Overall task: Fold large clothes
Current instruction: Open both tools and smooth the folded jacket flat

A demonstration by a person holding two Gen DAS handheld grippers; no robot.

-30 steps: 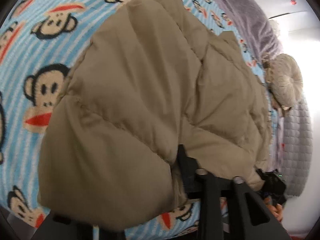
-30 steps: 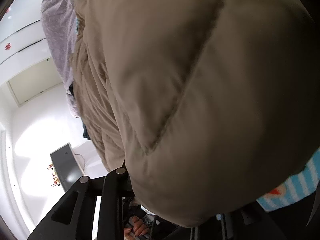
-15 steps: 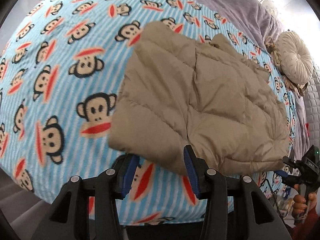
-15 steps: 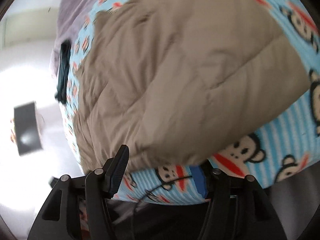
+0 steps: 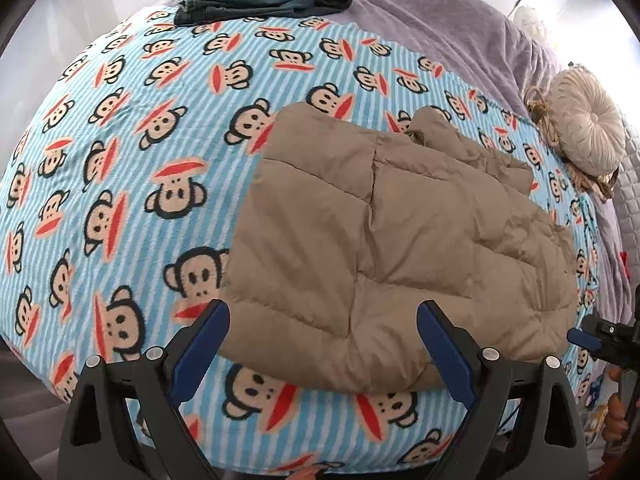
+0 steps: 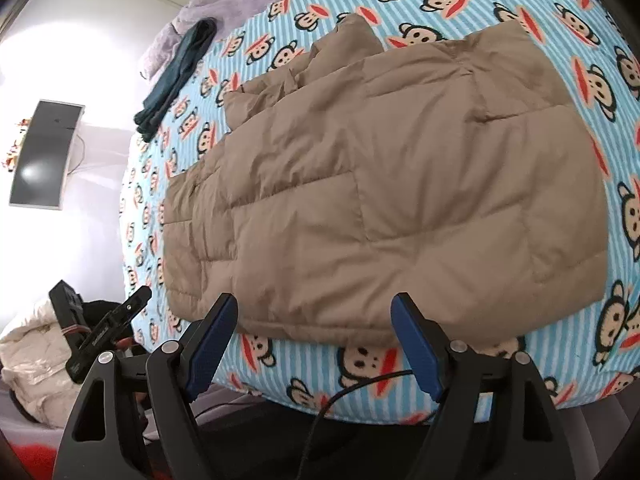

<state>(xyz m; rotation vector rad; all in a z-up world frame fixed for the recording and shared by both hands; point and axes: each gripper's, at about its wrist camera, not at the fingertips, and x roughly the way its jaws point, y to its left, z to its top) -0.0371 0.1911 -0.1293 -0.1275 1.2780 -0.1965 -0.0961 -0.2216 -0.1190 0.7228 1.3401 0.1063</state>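
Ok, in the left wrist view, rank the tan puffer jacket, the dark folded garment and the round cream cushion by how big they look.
1. tan puffer jacket, clearly largest.
2. dark folded garment.
3. round cream cushion.
The last two look close, and both lie farther from the camera than the jacket, so their order is unsure.

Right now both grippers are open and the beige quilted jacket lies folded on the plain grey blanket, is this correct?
Not quite. The beige quilted jacket lies on the blue striped monkey-print blanket, as the left wrist view shows. The left gripper and right gripper are indeed open.
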